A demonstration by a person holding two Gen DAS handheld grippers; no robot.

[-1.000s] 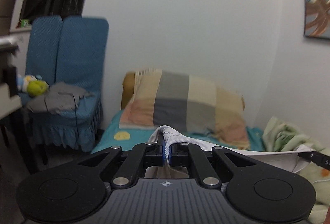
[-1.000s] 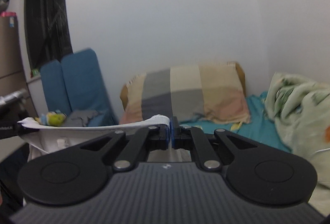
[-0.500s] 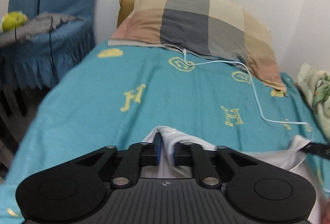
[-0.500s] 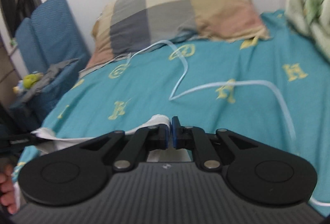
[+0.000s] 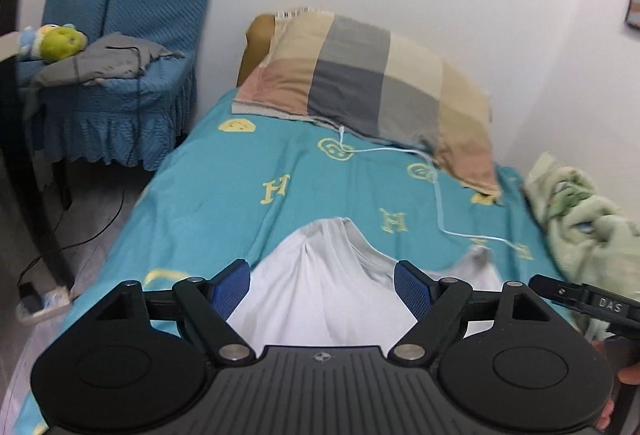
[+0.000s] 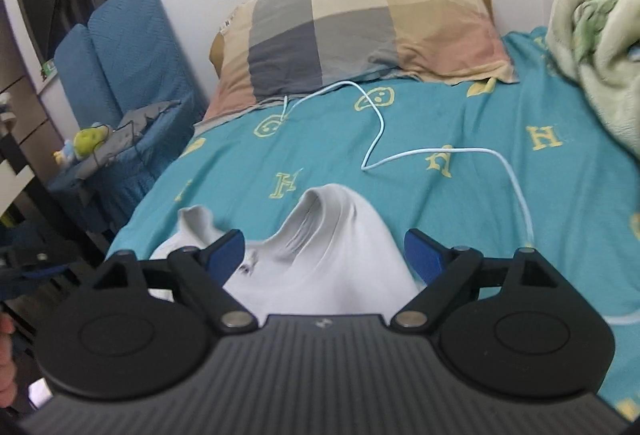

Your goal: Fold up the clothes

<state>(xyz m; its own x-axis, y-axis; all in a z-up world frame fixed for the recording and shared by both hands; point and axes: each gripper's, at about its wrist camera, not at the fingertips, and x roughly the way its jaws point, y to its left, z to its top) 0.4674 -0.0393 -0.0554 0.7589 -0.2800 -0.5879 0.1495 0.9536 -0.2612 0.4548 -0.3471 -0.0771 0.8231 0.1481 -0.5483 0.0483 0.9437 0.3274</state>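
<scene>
A white garment (image 5: 324, 275) lies on the teal bed sheet (image 5: 248, 211), bunched into a raised fold. My left gripper (image 5: 322, 281) hovers over it, its jaws opening wide; the cloth lies between the blue pads (image 5: 230, 289) without being pressed. In the right wrist view the same white garment (image 6: 332, 247) rises in a hump between the blue pads (image 6: 224, 255) of my right gripper (image 6: 324, 253), whose jaws are also opening and clear of the cloth. The right gripper's black tip (image 5: 588, 301) shows at the left view's right edge.
A checked pillow (image 5: 372, 87) lies at the bed's head, with a white cable (image 6: 376, 131) running down the sheet. A green blanket (image 6: 596, 47) is heaped at the right. A blue chair (image 5: 120, 47) with grey cloth and a plush toy stands left of the bed.
Both grippers came down from holding the white garment in the air to the bed, then opened and let the cloth go; it now rests on the sheet.
</scene>
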